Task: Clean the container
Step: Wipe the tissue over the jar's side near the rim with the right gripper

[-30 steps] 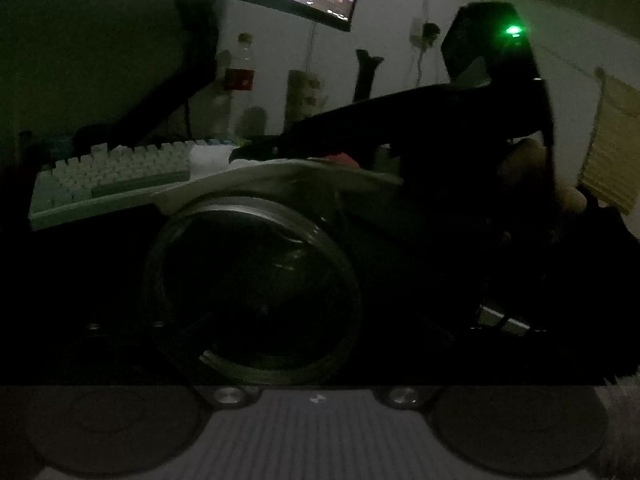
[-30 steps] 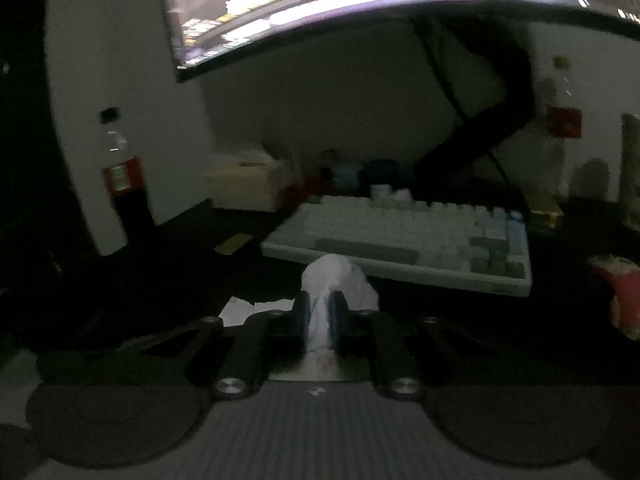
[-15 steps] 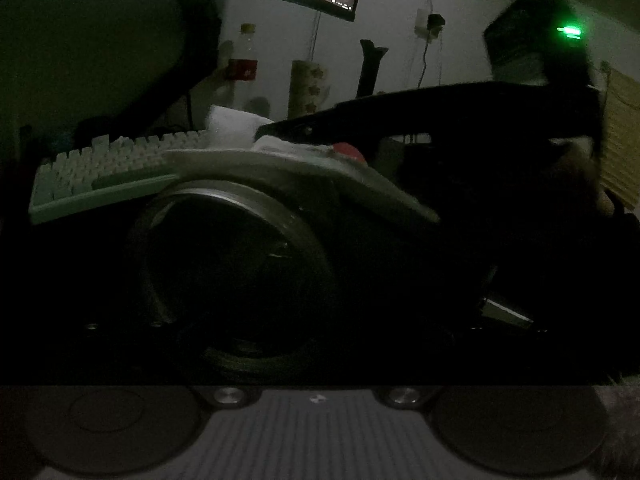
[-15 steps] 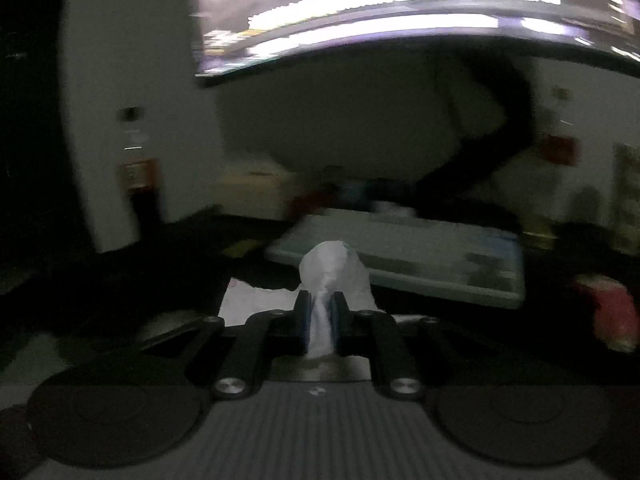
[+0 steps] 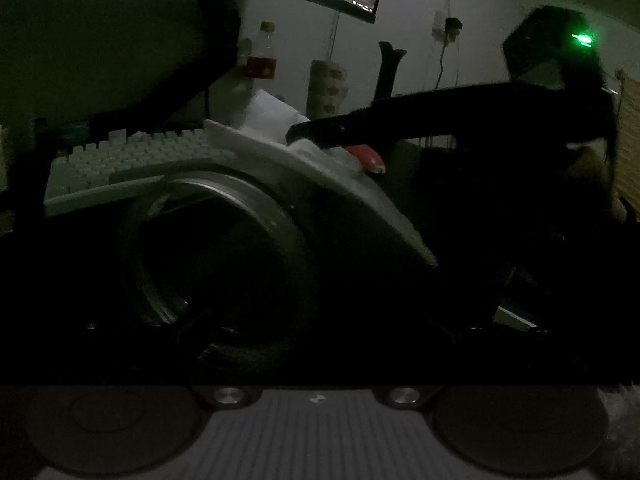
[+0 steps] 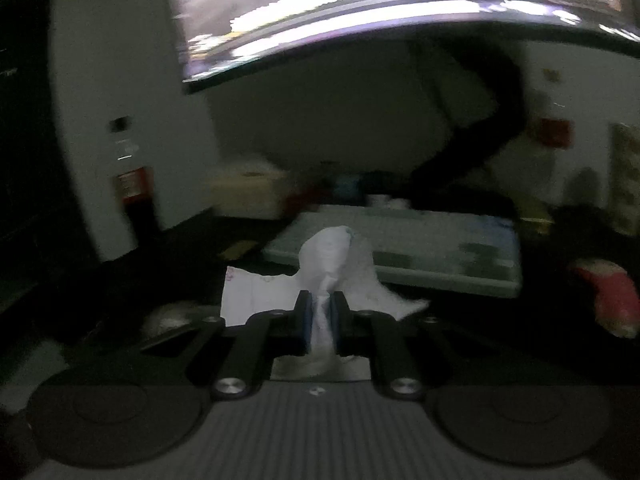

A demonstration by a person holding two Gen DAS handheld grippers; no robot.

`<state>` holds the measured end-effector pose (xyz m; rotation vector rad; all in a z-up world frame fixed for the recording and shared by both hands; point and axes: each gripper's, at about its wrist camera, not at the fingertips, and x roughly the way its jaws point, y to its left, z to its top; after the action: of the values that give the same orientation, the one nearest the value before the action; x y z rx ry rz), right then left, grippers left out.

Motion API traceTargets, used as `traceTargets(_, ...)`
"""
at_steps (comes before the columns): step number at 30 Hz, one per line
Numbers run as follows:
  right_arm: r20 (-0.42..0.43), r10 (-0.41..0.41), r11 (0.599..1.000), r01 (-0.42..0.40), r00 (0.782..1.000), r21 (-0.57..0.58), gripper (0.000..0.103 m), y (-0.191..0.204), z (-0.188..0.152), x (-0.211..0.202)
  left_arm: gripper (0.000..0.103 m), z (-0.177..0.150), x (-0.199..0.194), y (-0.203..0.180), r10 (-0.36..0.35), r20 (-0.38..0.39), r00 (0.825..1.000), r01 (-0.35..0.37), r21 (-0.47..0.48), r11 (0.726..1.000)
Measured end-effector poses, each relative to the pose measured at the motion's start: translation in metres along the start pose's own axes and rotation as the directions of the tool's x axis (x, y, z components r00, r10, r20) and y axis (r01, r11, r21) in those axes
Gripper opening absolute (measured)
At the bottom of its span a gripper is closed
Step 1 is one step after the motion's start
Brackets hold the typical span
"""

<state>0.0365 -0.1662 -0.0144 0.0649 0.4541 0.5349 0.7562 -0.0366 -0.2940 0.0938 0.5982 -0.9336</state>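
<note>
A pale container (image 5: 320,184) fills the left wrist view, tilted, its round foot ring (image 5: 216,248) facing the camera. It hangs clear of the desk just in front of my left gripper (image 5: 316,344), whose fingers are lost in the dark; it appears shut on the container. My right gripper (image 6: 322,316) is shut on a wad of white tissue (image 6: 332,252). In the left wrist view the same gripper (image 5: 304,134) reaches in from the right as a dark shape. Its tissue (image 5: 308,146) rests on the container's upper rim.
A pale keyboard (image 6: 400,248) lies on the dark desk under a lit monitor (image 6: 380,12). A torn white paper (image 6: 256,296) and a red packet (image 6: 612,296) lie nearby. A red-labelled bottle (image 5: 262,66) stands at the back. A hand (image 5: 588,168) holds the right gripper.
The container has tipped, its right side dropping and its left edge rising. The right gripper's tip with the tissue has slid rightwards along the rim. The tissue stays clamped.
</note>
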Motion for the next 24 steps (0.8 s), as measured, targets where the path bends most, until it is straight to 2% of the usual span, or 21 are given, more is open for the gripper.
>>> traceTargets(2,-0.012,0.107,0.994,-0.107,0.994,-0.025,0.014,0.011,-0.001,-0.001,0.103,0.0,0.001,0.0,0.007,-0.001,1.0,-0.007,0.003,1.0)
traceTargets(3,-0.016,0.132,0.991,-0.132,0.991,-0.035,0.014,0.015,-0.001,0.0,0.103,0.002,0.003,0.0,0.011,-0.002,1.0,-0.011,0.006,1.0)
traceTargets(6,-0.012,0.102,0.993,-0.102,0.995,-0.053,0.013,0.015,0.002,0.007,0.103,0.003,0.005,0.0,0.028,0.0,1.0,-0.028,0.005,1.0)
traceTargets(11,-0.01,-0.025,0.999,0.025,1.0,0.044,0.013,-0.011,0.011,0.022,0.103,0.006,0.006,0.008,0.05,0.006,0.999,-0.049,-0.022,0.999)
traceTargets(13,-0.017,-0.052,0.999,0.052,0.999,0.011,0.014,-0.002,0.014,0.025,0.103,0.008,0.007,0.01,0.056,0.006,0.998,-0.056,-0.034,0.998)
traceTargets(15,-0.016,0.007,0.999,-0.007,1.0,-0.035,0.015,0.01,0.012,0.025,0.103,0.01,0.008,0.013,0.059,0.004,0.998,-0.059,-0.054,0.997)
traceTargets(17,-0.025,0.106,0.994,-0.106,0.994,-0.032,0.015,0.018,0.013,0.025,0.103,0.011,0.006,0.014,0.061,0.001,0.998,-0.061,-0.08,0.995)
traceTargets(20,-0.037,0.086,0.995,-0.088,0.996,-0.056,0.014,0.019,0.016,0.031,0.103,0.011,0.004,0.013,0.07,-0.001,0.998,-0.07,-0.096,0.993)
traceTargets(24,-0.062,-0.045,0.999,0.043,0.997,-0.027,0.014,0.0,0.023,0.048,0.103,0.011,0.002,0.013,0.072,-0.002,0.997,-0.072,-0.112,0.991)
